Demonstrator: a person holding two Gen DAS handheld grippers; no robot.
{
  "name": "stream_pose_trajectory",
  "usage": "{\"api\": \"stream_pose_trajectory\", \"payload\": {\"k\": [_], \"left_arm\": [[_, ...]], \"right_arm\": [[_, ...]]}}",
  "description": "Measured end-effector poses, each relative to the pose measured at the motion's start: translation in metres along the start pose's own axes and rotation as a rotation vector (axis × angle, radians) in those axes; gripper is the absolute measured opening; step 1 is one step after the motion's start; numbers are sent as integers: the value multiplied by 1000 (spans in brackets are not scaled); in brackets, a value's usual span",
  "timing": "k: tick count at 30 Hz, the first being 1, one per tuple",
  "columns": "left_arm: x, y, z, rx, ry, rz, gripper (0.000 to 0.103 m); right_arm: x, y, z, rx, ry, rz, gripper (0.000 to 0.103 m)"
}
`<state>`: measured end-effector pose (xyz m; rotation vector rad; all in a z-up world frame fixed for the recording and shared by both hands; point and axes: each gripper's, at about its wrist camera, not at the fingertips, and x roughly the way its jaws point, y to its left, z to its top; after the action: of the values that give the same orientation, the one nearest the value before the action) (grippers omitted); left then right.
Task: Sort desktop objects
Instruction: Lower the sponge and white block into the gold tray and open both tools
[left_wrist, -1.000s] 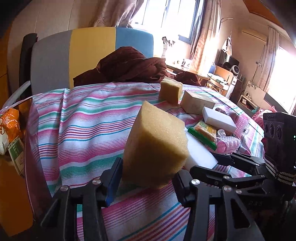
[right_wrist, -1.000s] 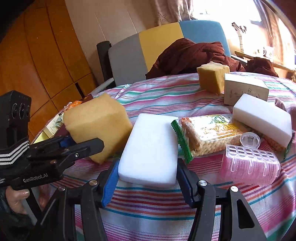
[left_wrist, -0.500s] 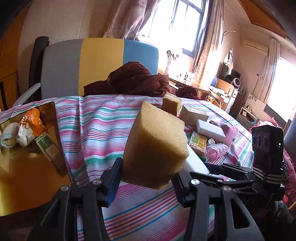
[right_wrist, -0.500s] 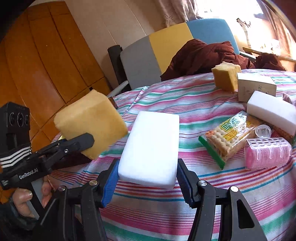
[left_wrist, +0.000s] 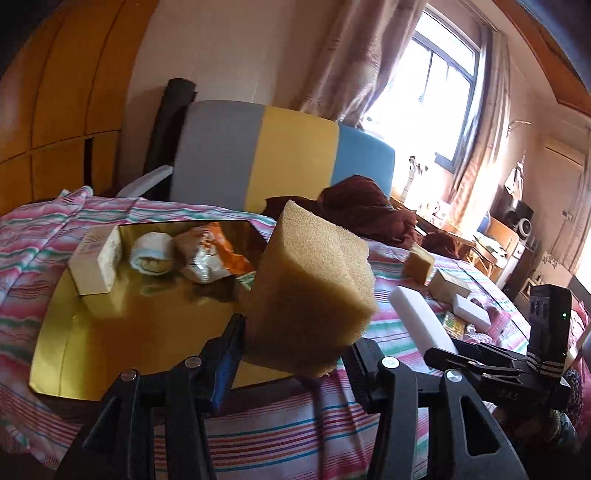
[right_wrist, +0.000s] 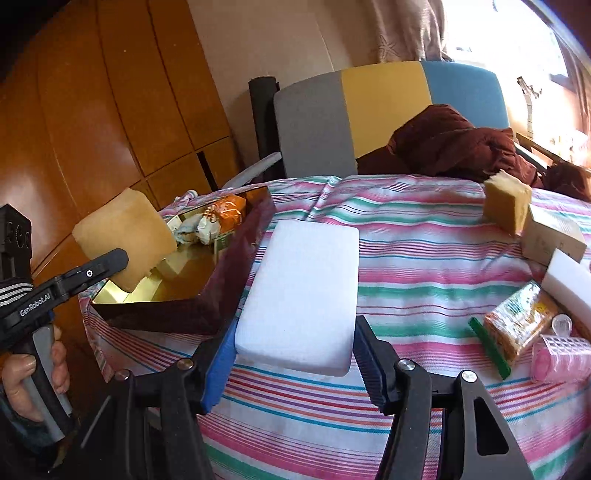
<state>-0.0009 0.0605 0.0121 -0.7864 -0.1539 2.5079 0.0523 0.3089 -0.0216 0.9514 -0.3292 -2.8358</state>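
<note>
Left gripper (left_wrist: 295, 354) clamped on a yellow sponge (left_wrist: 310, 291), held in the air at centre frame above the near edge of a gold-lined box (left_wrist: 110, 332). Right gripper (right_wrist: 295, 354) closed on a white foam block (right_wrist: 306, 295), lifted clear of the striped tablecloth (right_wrist: 424, 258), lower centre. Inside the box, upper left: a small carton (left_wrist: 96, 266), an orange packet (left_wrist: 210, 254), perhaps a rolled cloth. At right: second sponge (right_wrist: 506, 206), biscuit pack (right_wrist: 517, 325), pink roller (right_wrist: 561, 358).
</note>
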Motion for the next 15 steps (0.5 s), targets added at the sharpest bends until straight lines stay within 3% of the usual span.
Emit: {"api": "stream_pose_trajectory", "payload": {"k": [7, 15], "left_arm": [[-16, 57, 0, -103, -40, 114, 51], [-27, 88, -3, -151, -73, 169, 51]], "right_arm": [[20, 47, 21, -97, 23, 37, 62], [41, 95, 37, -185, 63, 77, 62]]}}
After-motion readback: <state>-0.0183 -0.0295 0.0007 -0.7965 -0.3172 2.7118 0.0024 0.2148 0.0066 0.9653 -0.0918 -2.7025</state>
